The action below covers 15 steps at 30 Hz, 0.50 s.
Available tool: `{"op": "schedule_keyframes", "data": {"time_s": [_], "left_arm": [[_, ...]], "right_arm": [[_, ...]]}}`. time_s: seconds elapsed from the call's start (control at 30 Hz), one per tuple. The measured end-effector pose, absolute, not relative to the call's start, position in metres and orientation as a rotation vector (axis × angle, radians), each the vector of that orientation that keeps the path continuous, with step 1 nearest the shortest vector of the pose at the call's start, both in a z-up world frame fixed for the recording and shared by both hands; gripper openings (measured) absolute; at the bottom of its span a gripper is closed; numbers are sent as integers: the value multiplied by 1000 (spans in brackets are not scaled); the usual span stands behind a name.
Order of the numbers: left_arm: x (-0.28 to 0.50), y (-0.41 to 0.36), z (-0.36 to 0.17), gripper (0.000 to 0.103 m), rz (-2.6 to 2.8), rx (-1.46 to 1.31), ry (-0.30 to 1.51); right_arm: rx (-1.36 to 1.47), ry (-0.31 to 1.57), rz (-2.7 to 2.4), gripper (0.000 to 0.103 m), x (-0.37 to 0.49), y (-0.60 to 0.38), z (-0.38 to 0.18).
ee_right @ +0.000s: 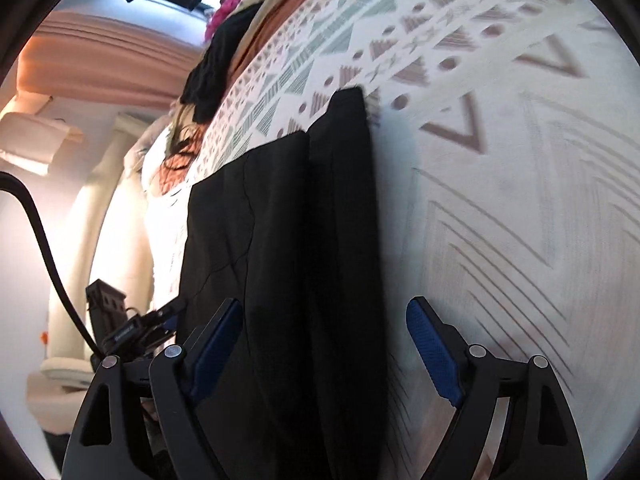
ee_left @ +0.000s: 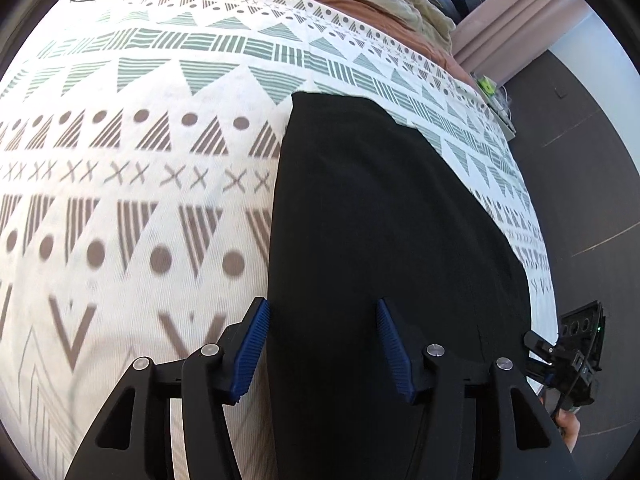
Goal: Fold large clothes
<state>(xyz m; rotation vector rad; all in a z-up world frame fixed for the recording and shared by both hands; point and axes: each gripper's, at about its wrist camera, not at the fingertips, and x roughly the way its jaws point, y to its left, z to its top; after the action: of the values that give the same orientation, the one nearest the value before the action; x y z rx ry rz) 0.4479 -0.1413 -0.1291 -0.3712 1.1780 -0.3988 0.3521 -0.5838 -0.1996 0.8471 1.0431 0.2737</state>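
Black garment (ee_left: 380, 220) lies on bedspread (ee_left: 140, 160), long axis running away from both wide-apart hand-held grippers.

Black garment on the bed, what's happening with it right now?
A person holding a gripper in each hand is folding a black garment laid flat on the patterned bedspread. The left gripper and right gripper are both open, each poised over the near end of the cloth without clamping it. In the right wrist view the garment shows two overlapping layers side by side, so it looks partly folded already. A pile of other clothes sits at the far end.
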Motion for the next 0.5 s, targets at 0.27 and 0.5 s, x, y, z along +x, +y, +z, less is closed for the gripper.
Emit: {"op": "schedule_keyframes", "data": {"time_s": [0.27,0.5], "left_arm": [[485,-145,-136,58,-394,-408,1191],[515,-148,-143,56,-370,-450,1192]], "right_arm": [[842,1067,335,73,404,-582,-204],[869,1108,384,60,443,-581,-214]]}}
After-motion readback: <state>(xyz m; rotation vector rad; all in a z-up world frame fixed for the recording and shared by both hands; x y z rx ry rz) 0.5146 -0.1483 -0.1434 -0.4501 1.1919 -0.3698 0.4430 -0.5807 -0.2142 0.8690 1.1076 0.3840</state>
